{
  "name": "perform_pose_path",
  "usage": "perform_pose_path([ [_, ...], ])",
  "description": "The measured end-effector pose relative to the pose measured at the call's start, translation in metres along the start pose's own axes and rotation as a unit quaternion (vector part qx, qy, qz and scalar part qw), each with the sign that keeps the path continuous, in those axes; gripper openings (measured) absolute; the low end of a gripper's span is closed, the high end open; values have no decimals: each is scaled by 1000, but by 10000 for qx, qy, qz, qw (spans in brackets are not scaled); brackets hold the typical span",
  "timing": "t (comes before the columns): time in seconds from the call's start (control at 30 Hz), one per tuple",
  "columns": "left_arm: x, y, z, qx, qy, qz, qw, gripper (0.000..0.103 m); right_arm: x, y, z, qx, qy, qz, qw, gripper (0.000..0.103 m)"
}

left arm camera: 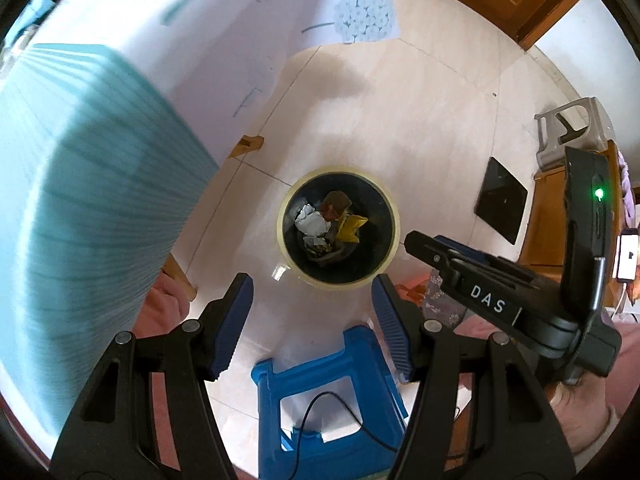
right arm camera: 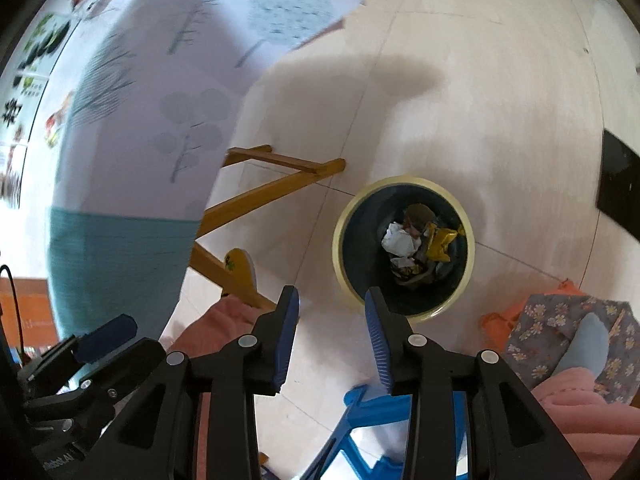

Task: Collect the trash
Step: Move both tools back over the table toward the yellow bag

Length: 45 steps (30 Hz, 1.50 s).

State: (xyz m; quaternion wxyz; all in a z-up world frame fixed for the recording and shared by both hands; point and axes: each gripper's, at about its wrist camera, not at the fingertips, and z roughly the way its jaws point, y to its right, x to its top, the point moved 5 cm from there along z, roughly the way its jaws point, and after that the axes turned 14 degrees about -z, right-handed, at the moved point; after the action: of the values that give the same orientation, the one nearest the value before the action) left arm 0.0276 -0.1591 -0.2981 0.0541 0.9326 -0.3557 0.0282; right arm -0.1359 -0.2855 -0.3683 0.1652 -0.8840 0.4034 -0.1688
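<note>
A: Count, please.

B: One round dark bin with a pale cream rim (left arm camera: 339,227), standing on the light tiled floor (left arm camera: 432,112). One blue plastic stool (left arm camera: 324,392), one grey plastic stool (left arm camera: 568,132), one flat black square panel (left arm camera: 502,200) lying on the tiles. Two grippers: the left gripper (left arm camera: 312,322) and the right gripper (right arm camera: 332,336), each with blue ribbed pads.

A: Jaws?

B: Left: apart, nothing between the pads. Right: also apart, a narrower gap, nothing in it either.

A: The trash?

B: All inside the bin. Crumpled white paper (right arm camera: 399,240), a crinkled yellow wrapper (right arm camera: 440,242), brownish and reddish scraps beside them; an exact piece count cannot be told. The heap sits at the bottom, well below the rim.

A: Edges and room?

B: The bin stands apart from a wooden frame leg (right arm camera: 276,188) on one side and the black panel on the other. A white tablecloth printed with grey-blue trees and a teal striped border (right arm camera: 120,184) overhangs on the left. The blue stool is near the bin, below both grippers. A floral cloth (right arm camera: 560,328) and pink fabric (right arm camera: 580,412) lie at the right. The tiles beyond the bin are open.
</note>
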Motion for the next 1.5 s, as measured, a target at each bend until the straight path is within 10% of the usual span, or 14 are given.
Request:
perform_pose_path([
  [0.5, -17, -110, -112, -608, 609, -682, 9940, 59, -7, -99, -49, 55, 123, -959, 9953, 35],
  [0.77, 0, -208, -160, -304, 1114, -1239, 9856, 59, 28, -188, -78, 249, 342, -1681, 9849, 35],
  [1.23, 95, -396, -225, 691, 2104, -2237, 9492, 59, 142, -386, -92, 500, 815, -3452, 9336, 35],
  [1.5, 174, -451, -200, 1124, 2329, -2372, 9364, 59, 206, -472, -57, 652, 908, -3791, 9186, 35],
])
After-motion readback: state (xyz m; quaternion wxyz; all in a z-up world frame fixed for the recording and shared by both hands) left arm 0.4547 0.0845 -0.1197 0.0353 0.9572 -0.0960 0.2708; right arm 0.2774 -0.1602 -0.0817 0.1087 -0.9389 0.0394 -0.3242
